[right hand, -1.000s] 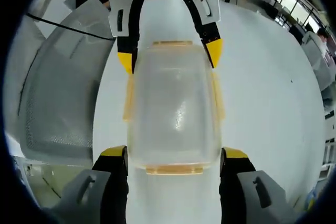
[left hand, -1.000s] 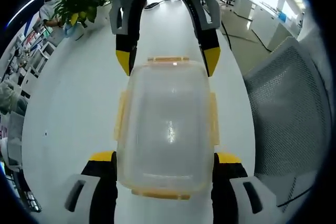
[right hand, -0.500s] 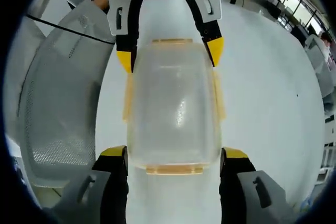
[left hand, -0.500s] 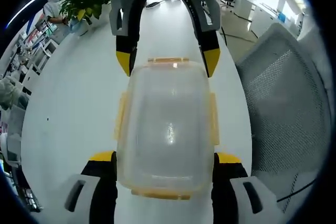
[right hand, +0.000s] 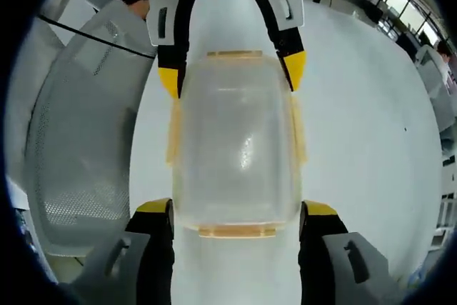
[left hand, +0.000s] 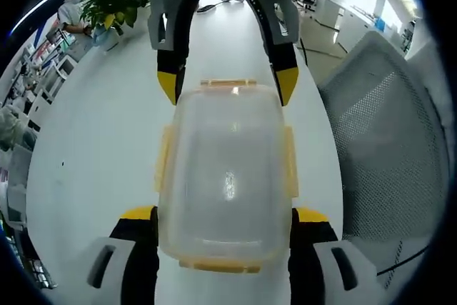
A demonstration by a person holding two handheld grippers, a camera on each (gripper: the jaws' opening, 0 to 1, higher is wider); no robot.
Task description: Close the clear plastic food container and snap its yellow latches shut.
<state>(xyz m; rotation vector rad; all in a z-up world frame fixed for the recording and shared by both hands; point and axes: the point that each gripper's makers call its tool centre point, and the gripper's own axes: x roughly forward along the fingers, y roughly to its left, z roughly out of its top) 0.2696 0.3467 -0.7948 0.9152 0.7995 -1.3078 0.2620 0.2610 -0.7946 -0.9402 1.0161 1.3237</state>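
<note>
I see the clear food container (left hand: 227,176) lying at the centre of the left gripper view on the white table (left hand: 93,141), lid on, with yellow latches (left hand: 228,82) along its edges. My left gripper (left hand: 224,213) has its jaws spread, one yellow tip on each side of the container's near end at the bottom of the frame. The right gripper (left hand: 224,85) comes in from the top, jaws spread to flank the far end. In the right gripper view the container (right hand: 235,151) sits centre frame, the right gripper (right hand: 237,211) straddling it below, the left gripper (right hand: 230,76) above. Whether any tip touches the plastic I cannot tell. A mesh chair (left hand: 385,155) stands at the right, a potted plant (left hand: 114,5) upper left.
</note>
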